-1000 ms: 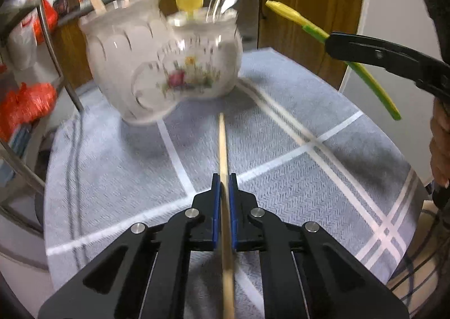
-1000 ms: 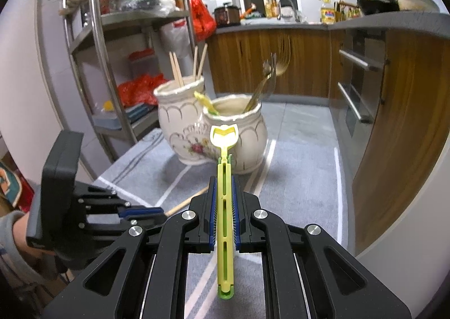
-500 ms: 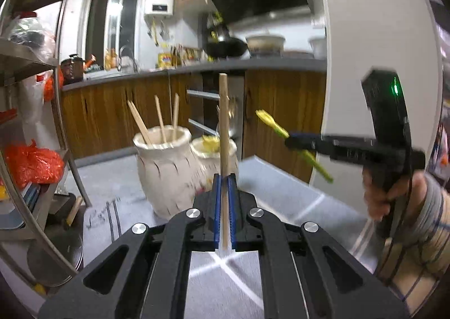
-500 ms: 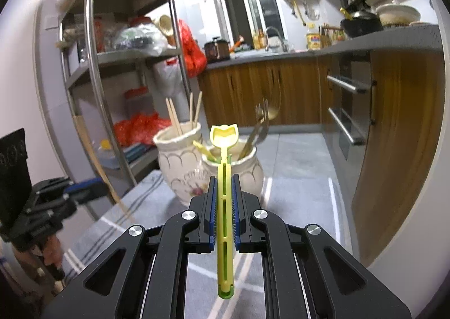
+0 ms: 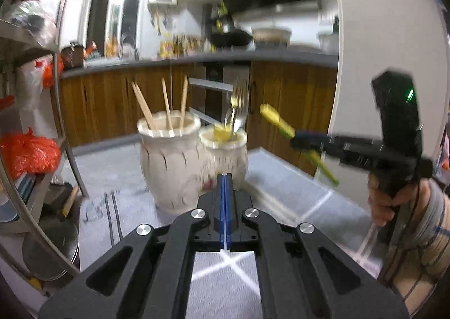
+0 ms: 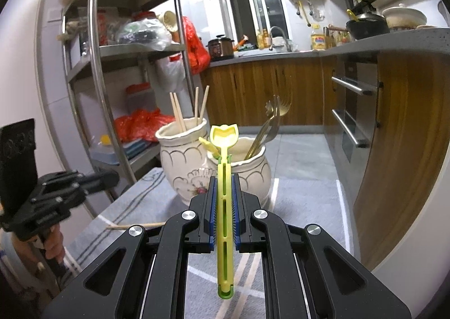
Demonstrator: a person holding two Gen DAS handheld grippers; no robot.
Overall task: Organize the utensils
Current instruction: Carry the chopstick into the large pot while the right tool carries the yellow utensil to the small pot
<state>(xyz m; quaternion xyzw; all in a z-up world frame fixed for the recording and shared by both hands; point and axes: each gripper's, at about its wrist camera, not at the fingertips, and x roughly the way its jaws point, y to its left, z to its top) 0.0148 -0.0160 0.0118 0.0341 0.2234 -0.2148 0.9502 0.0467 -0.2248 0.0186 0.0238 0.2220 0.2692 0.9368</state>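
A yellow plastic spoon (image 6: 225, 198) sits clamped in the right gripper (image 6: 224, 178) above the grey checked cloth (image 6: 303, 195), its tip towards two white jars (image 6: 182, 167); the left gripper (image 5: 225, 178) is closed on nothing, a chopstick (image 6: 135, 225) lying on the cloth

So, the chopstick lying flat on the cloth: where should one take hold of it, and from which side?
The chopstick is probably best gripped near its free end, from above, fingers across its length: it is thin and lies flat on the cloth, so a level approach would find nothing to pinch. The right gripper hides its other end.
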